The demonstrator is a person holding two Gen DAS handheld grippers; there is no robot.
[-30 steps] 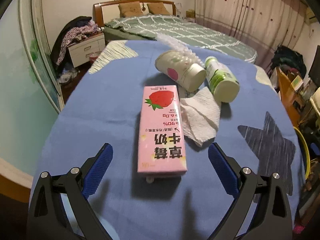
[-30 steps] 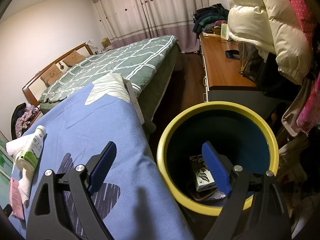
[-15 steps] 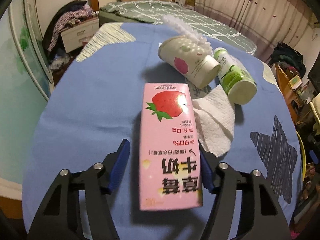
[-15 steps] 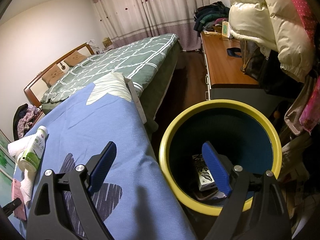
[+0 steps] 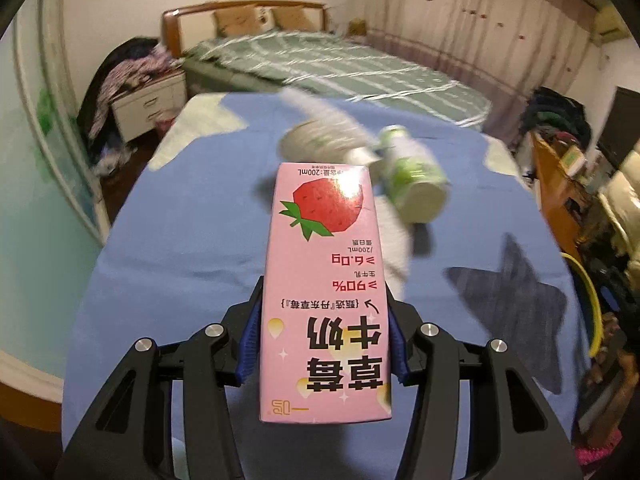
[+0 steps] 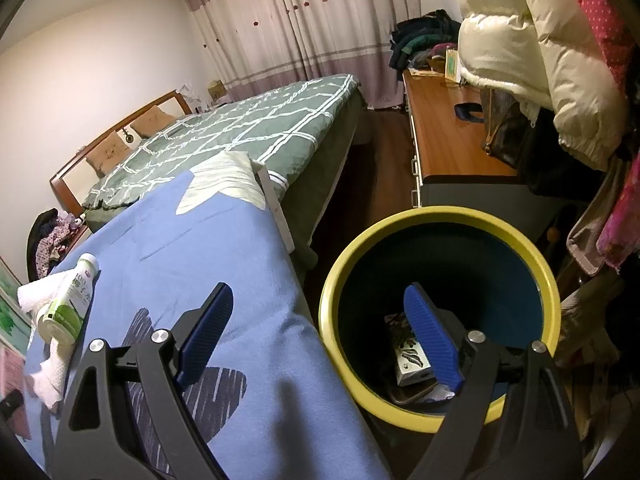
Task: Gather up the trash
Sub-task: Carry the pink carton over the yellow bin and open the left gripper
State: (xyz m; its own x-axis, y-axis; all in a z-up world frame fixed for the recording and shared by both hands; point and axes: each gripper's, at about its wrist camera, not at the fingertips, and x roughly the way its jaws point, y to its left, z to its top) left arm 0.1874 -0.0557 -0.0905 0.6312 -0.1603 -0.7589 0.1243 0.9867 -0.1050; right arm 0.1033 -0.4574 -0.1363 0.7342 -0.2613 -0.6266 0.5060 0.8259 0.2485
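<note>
My left gripper (image 5: 322, 336) is shut on a pink strawberry milk carton (image 5: 326, 288) and holds it lifted above the blue cloth (image 5: 192, 240). Beyond it lie a paper cup (image 5: 320, 142), a green-and-white bottle (image 5: 416, 174) and a white tissue (image 5: 394, 248), all blurred. My right gripper (image 6: 320, 332) is open and empty over the edge between the blue cloth (image 6: 168, 248) and the yellow-rimmed bin (image 6: 352, 260). The bin holds a small printed box (image 6: 408, 354). The bottle (image 6: 68, 300) and the tissue (image 6: 44, 376) show at far left.
A green checked bed (image 6: 240, 124) stands behind the table. A wooden desk (image 6: 448, 136) and hanging coats (image 6: 532, 52) are on the right beside the bin. A nightstand with clothes (image 5: 140, 96) is at the left. The bin's rim (image 5: 588, 288) shows at the right.
My left gripper closed on the pink carton and lifted it off the cloth. The right gripper stayed open and barely moved above the bin.
</note>
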